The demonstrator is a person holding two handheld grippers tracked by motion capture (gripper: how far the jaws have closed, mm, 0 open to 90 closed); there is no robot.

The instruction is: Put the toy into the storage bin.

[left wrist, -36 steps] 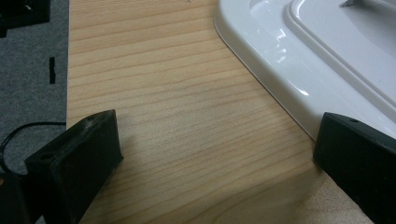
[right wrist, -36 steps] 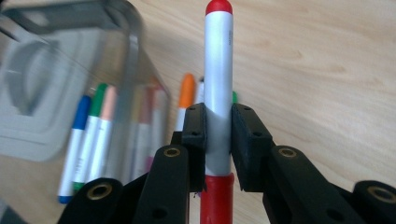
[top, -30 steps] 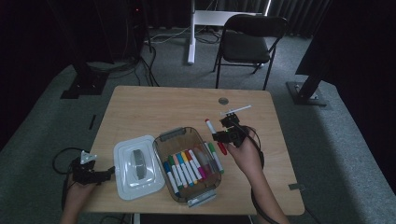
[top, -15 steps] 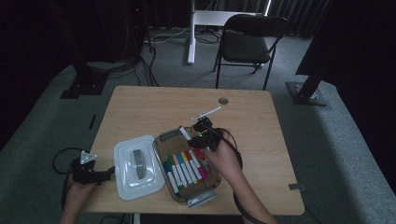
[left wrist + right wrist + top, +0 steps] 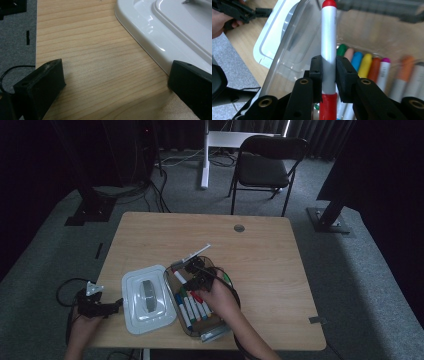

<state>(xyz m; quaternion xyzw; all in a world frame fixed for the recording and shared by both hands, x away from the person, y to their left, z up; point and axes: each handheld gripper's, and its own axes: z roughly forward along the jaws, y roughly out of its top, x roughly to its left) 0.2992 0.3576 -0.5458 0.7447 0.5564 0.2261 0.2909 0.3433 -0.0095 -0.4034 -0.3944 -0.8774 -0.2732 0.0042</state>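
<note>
A red-capped marker (image 5: 328,50) sits clamped between the jaws of the right gripper (image 5: 328,72), held over the clear bin (image 5: 170,281) just above the other markers (image 5: 192,306) lying in a row inside. The white lid (image 5: 145,297) lies flat on the tabletop (image 5: 280,265) just beside the bin. Beyond the lid, the left gripper (image 5: 115,82) rests at the tabletop's edge, jaws wide apart with nothing between them.

- The left tool (image 5: 112,306) is held low and level by the left hand (image 5: 82,327), its jaws set wide apart.
- The right tool (image 5: 192,272) is held by the right hand (image 5: 220,295), jaws clamped shut, forearm angled in from below.
</note>
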